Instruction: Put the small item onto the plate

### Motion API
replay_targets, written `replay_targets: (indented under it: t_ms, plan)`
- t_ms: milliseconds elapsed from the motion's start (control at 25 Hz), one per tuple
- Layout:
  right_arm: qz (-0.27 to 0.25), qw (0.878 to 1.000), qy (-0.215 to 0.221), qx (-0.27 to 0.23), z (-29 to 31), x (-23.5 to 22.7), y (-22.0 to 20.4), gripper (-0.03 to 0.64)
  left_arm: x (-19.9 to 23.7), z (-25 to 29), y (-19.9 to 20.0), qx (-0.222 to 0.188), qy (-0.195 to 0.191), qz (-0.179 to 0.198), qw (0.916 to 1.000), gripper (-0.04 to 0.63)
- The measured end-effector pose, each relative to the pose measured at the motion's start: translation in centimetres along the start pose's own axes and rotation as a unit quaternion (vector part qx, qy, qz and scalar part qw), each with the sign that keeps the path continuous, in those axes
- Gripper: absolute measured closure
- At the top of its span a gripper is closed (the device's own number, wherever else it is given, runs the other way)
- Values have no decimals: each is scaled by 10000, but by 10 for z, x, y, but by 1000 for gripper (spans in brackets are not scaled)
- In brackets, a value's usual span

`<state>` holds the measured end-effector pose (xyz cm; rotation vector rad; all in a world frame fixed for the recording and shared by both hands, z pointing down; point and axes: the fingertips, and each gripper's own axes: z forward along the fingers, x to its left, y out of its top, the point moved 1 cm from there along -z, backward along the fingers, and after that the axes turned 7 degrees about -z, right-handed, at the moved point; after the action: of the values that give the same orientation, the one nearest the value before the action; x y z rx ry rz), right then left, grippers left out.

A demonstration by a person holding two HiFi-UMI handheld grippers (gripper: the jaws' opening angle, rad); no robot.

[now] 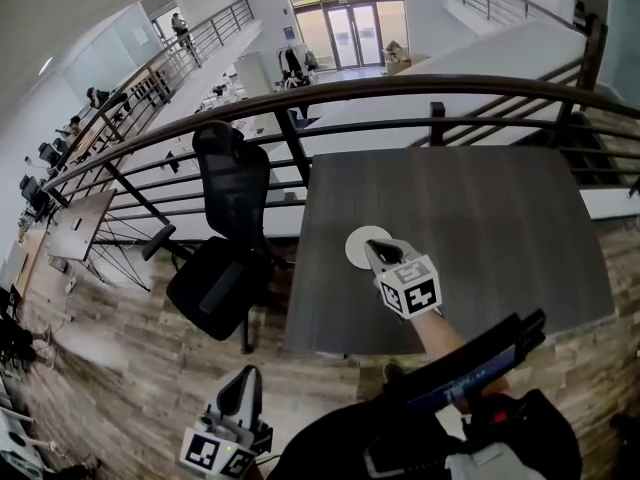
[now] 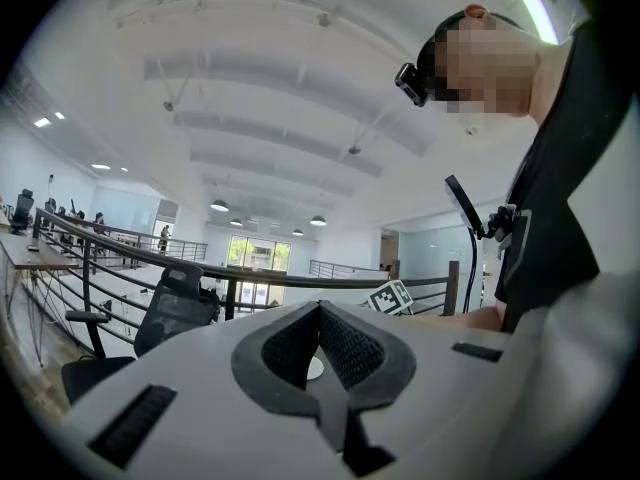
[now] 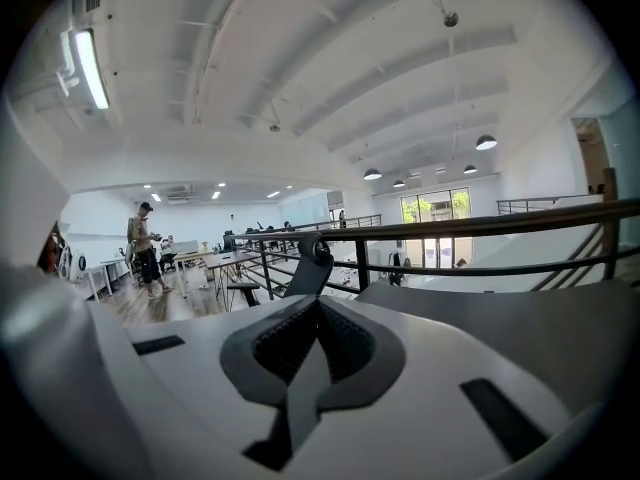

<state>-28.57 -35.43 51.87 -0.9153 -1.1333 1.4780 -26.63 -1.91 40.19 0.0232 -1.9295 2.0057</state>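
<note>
The white plate (image 1: 356, 248) lies on the dark desk (image 1: 480, 228), toward its near left part, and the part of it that shows is bare. The right tongs (image 1: 373, 251) hang over the plate's edge, pinched together and gripping nothing. Where the small item is, I cannot tell. The left tongs (image 1: 240, 386), low over the wooden floor, are also closed and grip nothing.
</note>
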Motion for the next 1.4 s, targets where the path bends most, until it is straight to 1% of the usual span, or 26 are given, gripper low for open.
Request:
replay_targets:
  t_ms: [160,400,560,720,840,920,1080,1240,1320,1400]
  plan:
    - [-91,9999,-114,-58,-18,24,8,614,5,-17,0,-28,-195,-168,9997,592]
    - [-117,9995,-265,-147,-53,53,19,614,0,-38,-2,-70,-548,-135,9984,592]
    - [-138,9987,-444,-202,-77,74,22,614,-3,-53,-8,-40,-756,-205,9969,592]
    - [-180,9981,-521,-287,-103,101,28,614,-15,-66,-9,71,-1056,-346,9938,592]
    - [-238,9976,-622,-202,-130,125,30,614,-26,-86,-2,-69,-1333,-383,9903,592]
    - [-233,9972,-677,-194,-145,138,29,614,-27,-94,-7,-24,-1444,-381,9888,592]
    - [-216,9966,-764,-228,-156,143,20,614,-24,-88,-13,-131,-1584,-375,9866,592]
    - [-257,9964,-771,-259,-188,152,29,614,-45,-86,-5,-167,-1836,-194,9827,592]
    - [-265,9960,-778,-348,-195,154,34,614,-51,-82,1,-229,-1970,-200,9799,592]
    - [-226,9954,-821,-428,-198,155,37,614,-50,-80,0,-207,-2021,-179,9790,592]
